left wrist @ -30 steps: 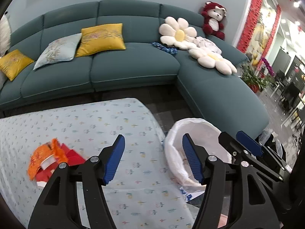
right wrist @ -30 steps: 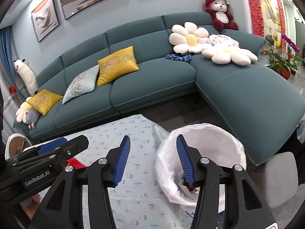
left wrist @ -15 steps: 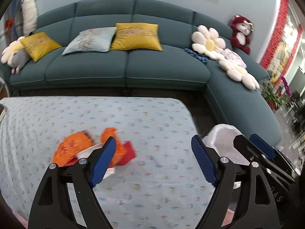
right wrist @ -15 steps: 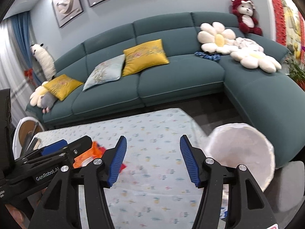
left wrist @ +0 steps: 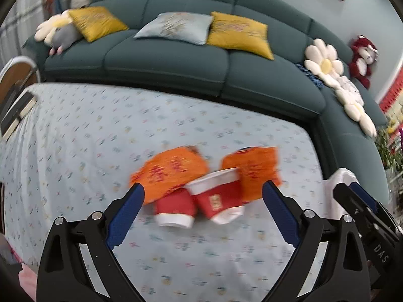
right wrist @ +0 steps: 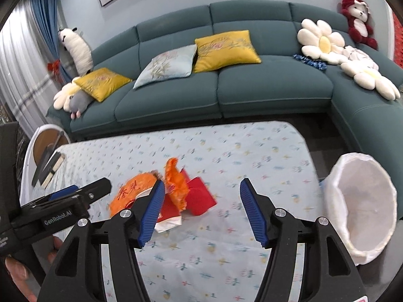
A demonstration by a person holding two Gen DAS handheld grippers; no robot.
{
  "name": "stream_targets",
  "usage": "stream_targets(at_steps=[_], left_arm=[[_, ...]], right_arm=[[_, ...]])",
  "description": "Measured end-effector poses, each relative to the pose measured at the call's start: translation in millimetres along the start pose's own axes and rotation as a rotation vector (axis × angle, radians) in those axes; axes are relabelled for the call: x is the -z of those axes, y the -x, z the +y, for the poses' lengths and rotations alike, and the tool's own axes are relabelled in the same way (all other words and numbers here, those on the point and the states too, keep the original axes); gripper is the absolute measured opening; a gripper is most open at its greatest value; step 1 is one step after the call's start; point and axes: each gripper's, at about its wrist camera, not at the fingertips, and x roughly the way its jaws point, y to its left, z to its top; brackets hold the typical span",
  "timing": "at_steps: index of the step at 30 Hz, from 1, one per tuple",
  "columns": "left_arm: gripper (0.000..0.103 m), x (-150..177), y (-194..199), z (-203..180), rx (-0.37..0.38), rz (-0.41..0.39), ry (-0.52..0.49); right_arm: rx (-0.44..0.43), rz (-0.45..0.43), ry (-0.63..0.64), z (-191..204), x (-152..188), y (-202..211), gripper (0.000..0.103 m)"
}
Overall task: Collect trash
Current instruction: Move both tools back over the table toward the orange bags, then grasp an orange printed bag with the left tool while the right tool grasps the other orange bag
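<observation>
A heap of trash lies on the table: two orange wrappers (left wrist: 171, 171) (left wrist: 254, 171) and two red paper cups (left wrist: 216, 196) (left wrist: 175, 210) on their sides. In the right wrist view the orange wrappers (right wrist: 176, 183) and red pieces (right wrist: 199, 198) sit left of centre. My left gripper (left wrist: 201, 206) is open and empty, jaws wide either side of the heap, just short of it. My right gripper (right wrist: 201, 211) is open and empty, above the table to the right of the trash. The white-lined bin (right wrist: 360, 206) stands off the table's right end.
The table (right wrist: 252, 151) has a light patterned cloth. A book or notebook (right wrist: 47, 168) lies at its left end. A teal corner sofa (right wrist: 252, 85) with cushions and plush toys runs behind. The right gripper's body (left wrist: 365, 216) shows at the left view's right edge.
Both grippers have swung left, away from the bin toward the trash heap. The left gripper has come closer, so the heap now sits between its open jaws.
</observation>
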Motion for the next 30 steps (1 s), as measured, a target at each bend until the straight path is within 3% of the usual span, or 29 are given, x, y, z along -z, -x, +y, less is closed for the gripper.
stream_targets(at_steps=[9, 21, 24, 28, 29, 30], left_arm=[[0.09, 2, -39, 64, -0.035, 0.079, 0.084], [0.09, 2, -113, 83, 0.064, 0.218, 0.128], [0.082, 2, -124, 80, 0.083, 0.233, 0.13], [0.059, 3, -131, 72, 0.098, 0.237, 0.113], [0.055, 3, -131, 72, 0.099, 0.235, 0.11], [0.044, 3, -130, 69, 0.101, 0.23, 0.103]], right_arm=[[0.0, 0.063, 0.027, 30, 1, -46, 0.06], [0.042, 0.13, 0.049, 43, 1, -100, 0.06], [0.043, 0.146, 0.059, 43, 4, -108, 0.056], [0.036, 0.167, 0.068, 41, 7, -113, 0.032], [0.032, 0.167, 0.068, 40, 7, -113, 0.03], [0.028, 0.166, 0.067, 40, 7, -112, 0.028]])
